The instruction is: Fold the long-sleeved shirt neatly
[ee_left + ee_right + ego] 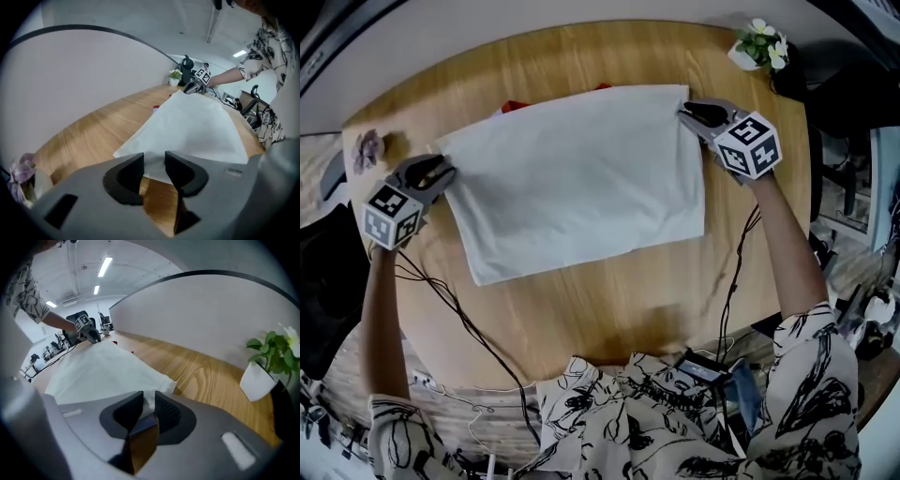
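Shirt [581, 178] lay flat on the table [609, 300] as a white folded rectangle, with left gripper [442, 172] and right gripper [684, 112] at its two far corners. Both jaws were part open, the left gap wider and the right narrow, cloth edge between the tips but not pinched. Looked like a fold just laid, so next move probably needed a clean back-off without dragging corners, then a regrip for the next fold; no brand, label or readable text, only the grippers' square marker patterns.
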Motion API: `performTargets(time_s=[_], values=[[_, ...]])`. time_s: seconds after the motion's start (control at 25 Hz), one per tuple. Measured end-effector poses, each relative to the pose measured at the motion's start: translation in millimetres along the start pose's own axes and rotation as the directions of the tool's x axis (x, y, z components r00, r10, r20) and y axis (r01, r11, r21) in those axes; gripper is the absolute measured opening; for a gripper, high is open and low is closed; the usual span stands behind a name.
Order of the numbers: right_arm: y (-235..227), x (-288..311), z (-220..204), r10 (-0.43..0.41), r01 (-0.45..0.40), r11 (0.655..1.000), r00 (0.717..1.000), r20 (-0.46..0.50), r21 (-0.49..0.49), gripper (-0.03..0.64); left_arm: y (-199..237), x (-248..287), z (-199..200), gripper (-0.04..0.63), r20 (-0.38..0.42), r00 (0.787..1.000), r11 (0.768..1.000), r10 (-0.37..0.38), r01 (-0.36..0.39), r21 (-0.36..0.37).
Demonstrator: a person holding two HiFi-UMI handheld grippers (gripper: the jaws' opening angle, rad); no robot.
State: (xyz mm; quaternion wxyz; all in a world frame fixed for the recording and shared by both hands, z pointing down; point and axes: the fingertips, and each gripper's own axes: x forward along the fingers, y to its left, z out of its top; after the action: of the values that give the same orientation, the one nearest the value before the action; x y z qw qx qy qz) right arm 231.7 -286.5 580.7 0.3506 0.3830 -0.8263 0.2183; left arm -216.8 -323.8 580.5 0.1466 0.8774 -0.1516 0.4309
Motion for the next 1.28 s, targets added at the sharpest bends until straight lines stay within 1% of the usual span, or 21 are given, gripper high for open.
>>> performTargets(time_s=[0.04, 0.12, 0.2, 0.24, 0.32, 0.36, 0.44, 0.56, 0.64, 0.72, 0.84, 0.96, 1.0, 1.08, 1.2, 1.28], values=[[-2, -3, 1, -0.013, 0.013, 1.0, 1.0, 0.014, 0.014, 0.091, 1, -4, 1, 0.154, 0.015, 1.0, 1.0, 0.013, -0.013, -0.021], [-2, -18, 7, -0.037, 0.036, 0.999, 0.998, 0.051, 0.026, 0.095, -8, -19, 4, 0.184, 0.065, 0.997, 0.997, 0.036, -0.032, -0.063], [11, -46, 9, -0.045, 0.044, 0.999, 0.996, 0.081, 0.014, 0.135, -34, -39, 7, 0.196, 0.118, 0.992, 0.995, 0.044, -0.033, -0.09], [20, -61, 8, -0.045, 0.045, 0.999, 0.995, 0.094, 0.009, 0.144, -51, -49, 4, 0.198, 0.129, 0.99, 0.996, 0.049, -0.038, -0.084], [45, -86, 1, -0.042, 0.04, 0.999, 0.992, 0.119, 0.018, 0.147, -88, -64, -9, 0.199, 0.131, 0.989, 0.996, 0.065, -0.056, -0.067], [59, -96, -6, -0.041, 0.037, 0.999, 0.991, 0.129, 0.034, 0.154, -105, -70, -17, 0.198, 0.13, 0.989, 0.996, 0.072, -0.064, -0.07], [82, -113, -20, -0.048, 0.038, 0.997, 0.989, 0.14, 0.073, 0.167, -133, -78, -31, 0.198, 0.132, 0.987, 0.991, 0.091, -0.078, -0.105], [112, -128, -43, -0.055, 0.038, 0.992, 0.989, 0.137, 0.12, 0.196, -164, -87, -49, 0.198, 0.144, 0.981, 0.977, 0.129, -0.1, -0.191], [132, -130, -61, -0.039, 0.021, 0.989, 0.993, 0.115, 0.147, 0.214, -183, -88, -65, 0.198, 0.13, 0.981, 0.971, 0.145, -0.115, -0.211], [151, -130, -83, -0.014, 0.001, 0.986, 0.997, 0.074, 0.166, 0.228, -201, -86, -77, 0.198, 0.103, 0.983, 0.973, 0.155, -0.134, -0.185], [165, -129, -114, -0.01, 0.009, 0.985, 1.0, 0.006, 0.173, 0.23, -218, -79, -90, 0.198, 0.059, 0.982, 0.98, 0.18, -0.173, -0.101], [168, -125, -129, -0.01, 0.012, 0.978, 1.0, -0.011, 0.207, 0.225, -221, -72, -99, 0.195, 0.028, 0.979, 0.979, 0.2, -0.199, -0.033], [169, -124, -131, -0.005, 0.008, 0.977, 1.0, -0.014, 0.212, 0.209, -221, -70, -100, 0.193, 0.021, 0.979, 0.979, 0.201, -0.201, -0.019], [171, -123, -134, -0.003, 0.009, 0.981, 1.0, -0.031, 0.196, 0.154, -220, -65, -100, 0.187, 0.012, 0.978, 0.978, 0.21, -0.21, 0.014], [175, -121, -135, -0.001, 0.009, 0.982, 0.999, -0.042, 0.187, 0.063, -216, -61, -100, 0.139, 0.0, 0.973, 0.972, 0.23, -0.23, 0.056], [177, -118, -135, 0.005, 0.002, 0.982, 0.999, -0.036, 0.191, 0.034, -215, -61, -103, 0.096, -0.012, 0.97, 0.967, 0.244, -0.243, 0.075]])
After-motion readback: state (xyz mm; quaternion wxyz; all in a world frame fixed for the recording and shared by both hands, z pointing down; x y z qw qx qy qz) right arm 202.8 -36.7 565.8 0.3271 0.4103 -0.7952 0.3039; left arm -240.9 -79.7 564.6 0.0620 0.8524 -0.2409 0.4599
